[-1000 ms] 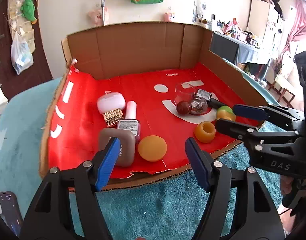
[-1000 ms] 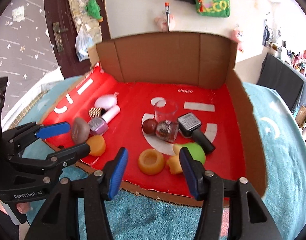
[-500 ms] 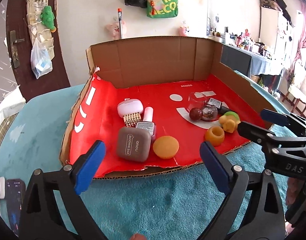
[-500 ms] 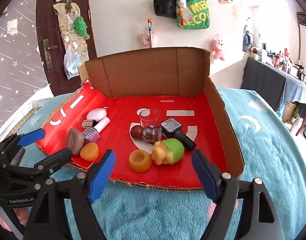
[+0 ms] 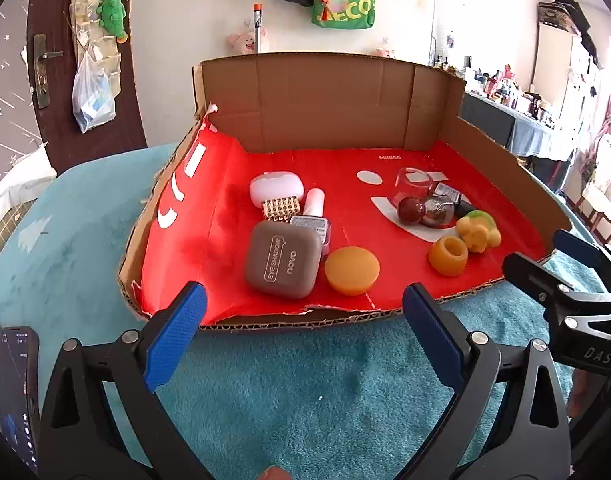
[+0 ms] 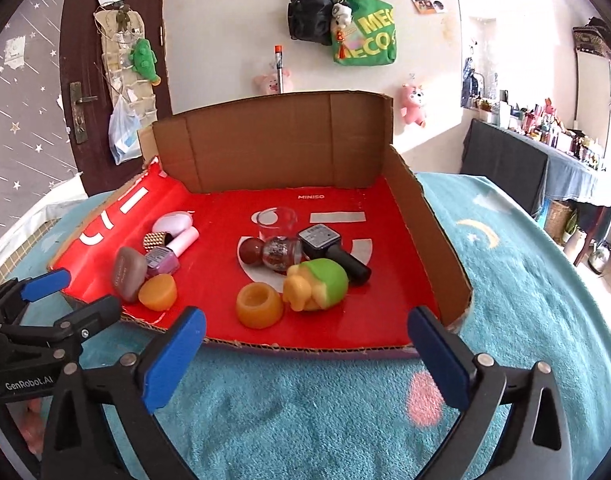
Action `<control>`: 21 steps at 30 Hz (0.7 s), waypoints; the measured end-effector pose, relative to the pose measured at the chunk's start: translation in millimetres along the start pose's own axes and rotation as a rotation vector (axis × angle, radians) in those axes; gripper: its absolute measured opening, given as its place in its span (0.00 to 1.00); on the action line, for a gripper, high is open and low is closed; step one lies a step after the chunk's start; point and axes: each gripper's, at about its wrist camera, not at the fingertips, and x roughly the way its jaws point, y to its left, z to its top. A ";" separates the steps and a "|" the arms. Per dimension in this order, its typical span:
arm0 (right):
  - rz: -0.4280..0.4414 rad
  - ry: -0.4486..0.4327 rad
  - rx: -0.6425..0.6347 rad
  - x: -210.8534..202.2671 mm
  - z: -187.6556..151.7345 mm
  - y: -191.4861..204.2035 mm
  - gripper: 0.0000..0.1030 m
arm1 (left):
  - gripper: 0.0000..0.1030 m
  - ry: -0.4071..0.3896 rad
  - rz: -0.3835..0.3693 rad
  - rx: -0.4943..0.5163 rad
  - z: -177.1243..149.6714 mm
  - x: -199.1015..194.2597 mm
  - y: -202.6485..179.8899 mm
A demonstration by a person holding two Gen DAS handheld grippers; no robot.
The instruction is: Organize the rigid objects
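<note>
- On the red floor of the open box point(image 5: 233, 184), two clusters lie: at 9 o'clock the compact point(image 5: 283, 262), a puck point(image 5: 352, 270), a nail polish point(image 5: 311, 222), a white case point(image 5: 276, 189) and a studded cap point(image 5: 280, 208); at 3 o'clock a cup point(image 6: 259, 305), a toy point(image 6: 317, 286), a glass point(image 6: 277, 220), a glitter bottle point(image 6: 280, 254) with a round cap point(image 6: 252, 251), and a black bottle point(image 6: 333, 248).
- Left hand-held gripper point(image 5: 303, 320) hangs over the teal cloth point(image 5: 305, 380) at 6 o'clock of the box, jaws wide apart, holding nothing.
- Right hand-held gripper point(image 6: 305, 344) does likewise, jaws spread and empty, facing the cup.
- Compact: probably light, stiff plastic with smooth rounded edges; I would pinch it across its flat sides.
- Puck and cup look waxy and firm, likely a bit grippy; take the cup across its wall.
- Glass and bottles seem fragile and slippery; grip low on the body, gently.
- Toy looks rubbery and lumpy; squeeze the green shell.
- Readable writing: "EYE SHADOW" and "novo" on the compact, "MINISO" on the box floor, "DAS" and "GenRobot.AI" on the tools. Bottle labels are too small to read.
</note>
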 end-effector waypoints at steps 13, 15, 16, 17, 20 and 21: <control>-0.054 0.022 -0.016 6.1 -1.5 1.8 1.00 | 0.98 -0.006 -0.013 -0.033 -1.0 6.1 6.4; -0.056 0.030 -0.016 7.6 -1.8 1.6 1.00 | 1.00 -0.004 -0.001 -0.028 -1.0 7.6 5.2; -0.060 0.031 -0.019 7.5 -2.1 2.0 1.00 | 1.00 -0.003 0.001 -0.027 -0.9 8.0 4.9; -0.067 0.033 -0.025 8.0 -2.3 3.2 1.00 | 1.00 -0.003 0.001 -0.027 -1.0 8.2 4.9; -0.070 0.036 -0.029 8.9 -2.6 4.3 1.00 | 1.00 -0.003 -0.001 -0.027 -1.0 8.0 4.4; -0.069 0.038 -0.027 9.3 -2.6 3.8 1.00 | 1.00 -0.003 0.001 -0.027 -0.9 8.1 4.6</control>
